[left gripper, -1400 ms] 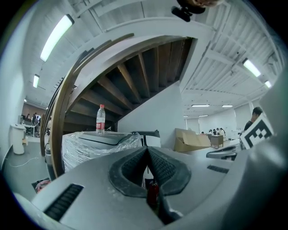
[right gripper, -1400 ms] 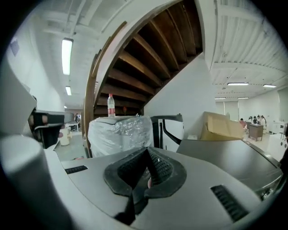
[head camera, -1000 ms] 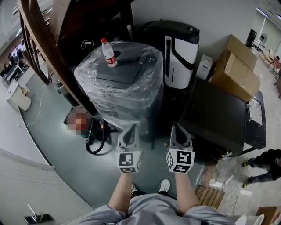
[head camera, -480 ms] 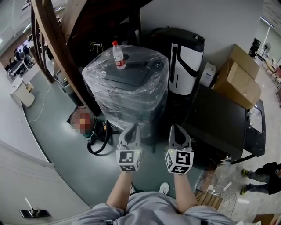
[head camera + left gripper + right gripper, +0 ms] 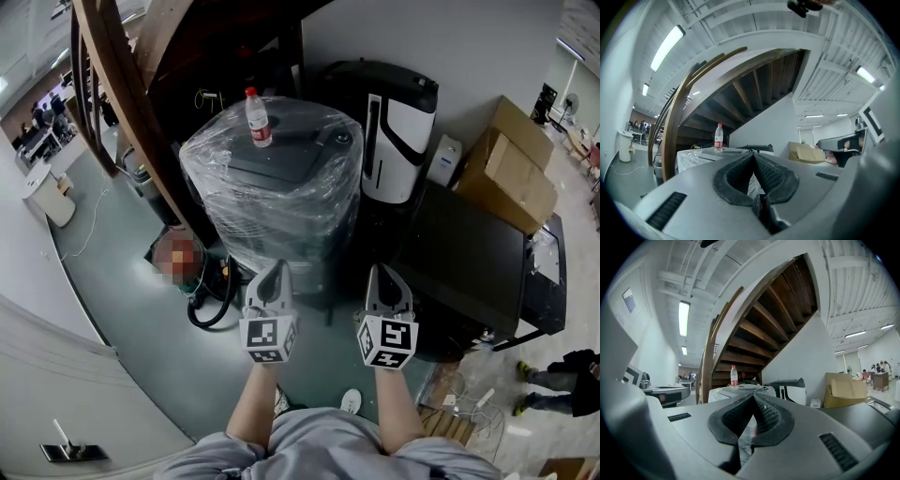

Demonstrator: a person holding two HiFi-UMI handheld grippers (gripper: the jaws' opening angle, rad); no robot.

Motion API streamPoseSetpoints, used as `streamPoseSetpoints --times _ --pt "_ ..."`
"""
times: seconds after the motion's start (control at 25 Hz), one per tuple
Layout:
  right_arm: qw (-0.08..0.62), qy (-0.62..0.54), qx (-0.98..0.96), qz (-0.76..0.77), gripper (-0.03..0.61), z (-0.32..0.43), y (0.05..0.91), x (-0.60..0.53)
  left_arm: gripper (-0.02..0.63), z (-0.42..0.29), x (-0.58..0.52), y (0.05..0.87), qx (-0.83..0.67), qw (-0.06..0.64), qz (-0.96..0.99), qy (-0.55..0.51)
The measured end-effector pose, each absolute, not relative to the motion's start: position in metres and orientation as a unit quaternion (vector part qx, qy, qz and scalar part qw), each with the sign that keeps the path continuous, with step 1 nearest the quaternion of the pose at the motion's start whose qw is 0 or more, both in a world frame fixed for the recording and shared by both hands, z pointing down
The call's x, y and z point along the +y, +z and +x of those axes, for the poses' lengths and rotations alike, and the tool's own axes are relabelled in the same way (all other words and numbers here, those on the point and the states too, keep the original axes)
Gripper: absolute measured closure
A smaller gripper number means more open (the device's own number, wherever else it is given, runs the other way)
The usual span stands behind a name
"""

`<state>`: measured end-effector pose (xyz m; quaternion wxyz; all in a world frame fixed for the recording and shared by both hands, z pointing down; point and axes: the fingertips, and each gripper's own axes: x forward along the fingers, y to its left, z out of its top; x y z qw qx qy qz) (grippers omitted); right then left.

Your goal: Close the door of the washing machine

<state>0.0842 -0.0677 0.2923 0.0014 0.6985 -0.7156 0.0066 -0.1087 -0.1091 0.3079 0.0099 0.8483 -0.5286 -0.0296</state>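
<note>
The washing machine (image 5: 277, 187) stands under the staircase, wrapped all over in clear plastic film. A dark panel (image 5: 281, 155) lies flat on its top under the wrap. Upright on that top stands a water bottle (image 5: 259, 119) with a red cap. My left gripper (image 5: 275, 272) and right gripper (image 5: 382, 275) are held side by side in front of the machine's near side, short of it, both shut with nothing between the jaws. In the left gripper view the wrapped machine (image 5: 696, 157) and the bottle (image 5: 718, 137) show beyond the closed left gripper (image 5: 753, 157). The right gripper (image 5: 753, 397) looks at the same bottle (image 5: 734, 376).
A black-and-white appliance (image 5: 398, 131) stands right of the machine. Beside it come a low black cabinet (image 5: 469, 258) and cardboard boxes (image 5: 511, 173). A wooden stair rail (image 5: 122, 112) runs on the left. A black hose (image 5: 211, 305) lies on the floor. A person (image 5: 567, 389) crouches at far right.
The head view has shifted, so the machine and bottle sit further right in the frame. Both grippers stay shut and side by side; the left one edged slightly left.
</note>
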Motion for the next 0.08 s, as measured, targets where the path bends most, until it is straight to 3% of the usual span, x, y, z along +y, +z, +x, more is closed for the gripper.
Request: streamPoseSetpoints --times 0.08 --pt "0.002 0.007 -0.716 0.699 0.580 0.0832 0.2931 -0.0665 0.612 -0.1113 -0.1085 0.3078 -0.530 0.010 0.848 -0.031"
